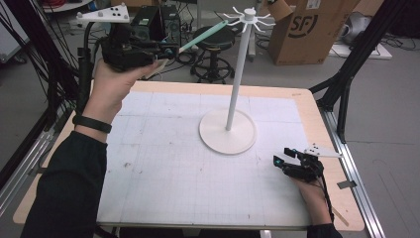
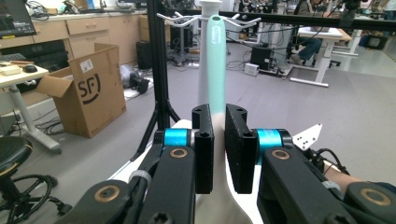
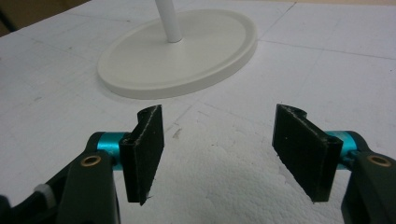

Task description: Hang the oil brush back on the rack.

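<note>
High view: left claw (image 1: 171, 49) clamped on mint-green spatula (image 1: 202, 35), raised near rack (image 1: 241, 54) hooks, right claw (image 1: 286, 157) wide open, empty, resting on bench (image 1: 163, 163); possible miss, nudging rack over.

The right hand-held gripper (image 3: 224, 154) has its two black jaws spread wide apart, nothing between them; beneath lies the white gridded desk (image 3: 327, 70); ahead rests a round white stand base (image 3: 196, 60) — a thin white pole (image 3: 169, 21) rises from it.
</note>
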Demonstrator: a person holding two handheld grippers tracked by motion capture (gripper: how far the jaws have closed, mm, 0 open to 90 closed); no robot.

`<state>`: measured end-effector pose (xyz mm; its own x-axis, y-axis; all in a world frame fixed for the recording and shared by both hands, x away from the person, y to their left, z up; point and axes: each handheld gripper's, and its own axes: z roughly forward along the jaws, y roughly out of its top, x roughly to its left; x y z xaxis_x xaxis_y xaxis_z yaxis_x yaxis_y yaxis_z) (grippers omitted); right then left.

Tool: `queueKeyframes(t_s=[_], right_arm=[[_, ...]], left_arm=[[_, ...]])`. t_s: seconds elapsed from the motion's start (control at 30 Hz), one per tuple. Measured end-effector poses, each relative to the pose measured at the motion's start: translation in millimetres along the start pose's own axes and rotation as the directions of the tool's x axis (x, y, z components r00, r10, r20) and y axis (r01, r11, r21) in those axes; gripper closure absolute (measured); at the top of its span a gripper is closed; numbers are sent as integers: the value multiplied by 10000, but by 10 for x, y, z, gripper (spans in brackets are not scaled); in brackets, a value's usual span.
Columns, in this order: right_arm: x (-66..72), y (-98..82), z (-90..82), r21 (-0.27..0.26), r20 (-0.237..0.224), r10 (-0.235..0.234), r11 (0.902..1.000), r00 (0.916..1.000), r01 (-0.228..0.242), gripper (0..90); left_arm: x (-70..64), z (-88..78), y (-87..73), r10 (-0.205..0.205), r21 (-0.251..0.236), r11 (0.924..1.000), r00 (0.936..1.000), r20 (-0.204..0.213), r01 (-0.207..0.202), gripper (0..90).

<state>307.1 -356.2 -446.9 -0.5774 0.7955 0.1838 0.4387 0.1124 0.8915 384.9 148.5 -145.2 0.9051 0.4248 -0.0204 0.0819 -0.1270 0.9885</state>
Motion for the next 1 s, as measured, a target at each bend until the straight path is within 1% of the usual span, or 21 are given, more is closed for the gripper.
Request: queueKeyframes(t_s=[0.13, 0.6, 0.8, 0.87, 0.9, 0.93, 1.0], right_arm=[[1, 0, 0, -6, 5, 18, 10000, 10000, -18, 335], [2, 0, -1, -8, -11, 49, 10000, 10000, -49, 335], [0, 0, 0, -16, -9, 30, 10000, 10000, -30, 335], [1, 0, -1, -17, -14, 25, 10000, 10000, -25, 335], [1, 0, -1, -9, -7, 16, 10000, 10000, -16, 335], [2, -1, 1, -15, -1, 26, 10000, 10000, -26, 335], [1, 1, 0, -3, -7, 15, 10000, 10000, -15, 335]], left_arm=[[-8, 30, -6, 0, 69, 10000, 10000, 73, -1, 823], [-11, 153, -31, -2, 287, 9996, 10000, 46, 1, 822], [-6, 196, -54, -119, 357, 9993, 9999, -21, 119, 817], [-8, 205, -84, -113, 358, 9993, 9998, -144, 118, 790], [-1, 205, -106, -168, 356, 9992, 9997, -167, 174, 718], [6, 205, -134, -236, 382, 9990, 9994, -270, 246, 665], [31, 197, -199, -329, 513, 9981, 9989, -338, 346, 603]])
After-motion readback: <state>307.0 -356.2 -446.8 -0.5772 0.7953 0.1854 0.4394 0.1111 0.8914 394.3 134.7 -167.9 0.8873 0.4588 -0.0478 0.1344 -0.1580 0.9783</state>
